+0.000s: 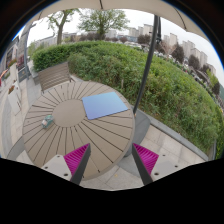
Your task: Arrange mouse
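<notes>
Two things lie on the round slatted counter [75,125]: a grey mouse [47,121] far left near the rim, and a blue mouse pad [105,104] right of centre. The claw [110,160] hangs spread and empty; it should approach the mouse level, wary of the counter's left edge.

Single view, mounted on the gripper [108,160], looking forward and down along both fingers from well above a round slatted table [85,125]; hedge [150,80] and buildings beyond.
</notes>
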